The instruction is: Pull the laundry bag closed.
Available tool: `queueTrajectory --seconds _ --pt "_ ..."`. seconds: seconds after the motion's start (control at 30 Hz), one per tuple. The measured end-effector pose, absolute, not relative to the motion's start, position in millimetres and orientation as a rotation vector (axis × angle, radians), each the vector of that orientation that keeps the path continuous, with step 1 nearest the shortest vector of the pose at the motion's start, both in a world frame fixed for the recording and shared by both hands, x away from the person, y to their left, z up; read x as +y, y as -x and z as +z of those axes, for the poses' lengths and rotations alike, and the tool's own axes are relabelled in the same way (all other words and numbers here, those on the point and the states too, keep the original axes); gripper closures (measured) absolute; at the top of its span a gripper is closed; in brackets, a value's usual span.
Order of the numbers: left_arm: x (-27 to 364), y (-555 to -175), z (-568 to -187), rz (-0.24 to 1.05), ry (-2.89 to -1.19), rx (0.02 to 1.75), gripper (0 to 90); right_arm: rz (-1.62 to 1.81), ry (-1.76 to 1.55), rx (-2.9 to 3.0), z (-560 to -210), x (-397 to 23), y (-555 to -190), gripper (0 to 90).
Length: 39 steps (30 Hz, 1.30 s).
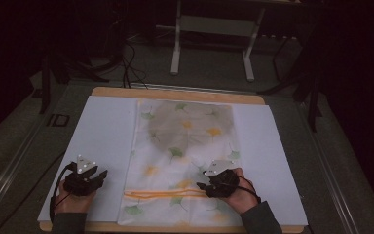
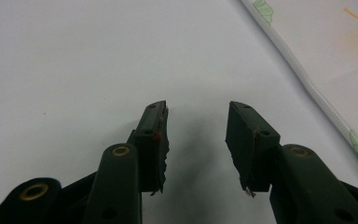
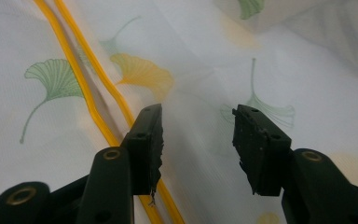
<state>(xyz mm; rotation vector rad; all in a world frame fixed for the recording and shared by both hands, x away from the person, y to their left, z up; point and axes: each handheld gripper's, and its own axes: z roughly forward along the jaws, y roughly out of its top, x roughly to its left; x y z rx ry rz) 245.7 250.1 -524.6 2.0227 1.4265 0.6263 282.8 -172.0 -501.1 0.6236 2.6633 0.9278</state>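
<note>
A wooden bench [image 1: 175,94] carries a white sheet [image 1: 97,141], and a leaf-printed pillowcase [image 1: 185,161] lies flat along its middle. The right tool [image 1: 205,185] hovers jaws wide over the pillowcase's yellow stripes [image 1: 160,193]. The left tool [image 1: 100,175] sits wide apart over the sheet, beside the pillowcase's edge.

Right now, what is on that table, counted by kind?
Leaf-print pillowcase: 1
White sheet under it: 1
Hand-held grippers, jaws open: 2, left gripper and right gripper
Total: 4
</note>
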Motion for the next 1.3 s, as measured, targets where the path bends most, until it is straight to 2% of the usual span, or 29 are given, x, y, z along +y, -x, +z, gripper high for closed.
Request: queueTrajectory --seconds 1.3 --pt "248 -246 -523 0.632 -2.039 1.401 58.0 0.944 -0.413 2.773 -503 -99 -287 51.1"
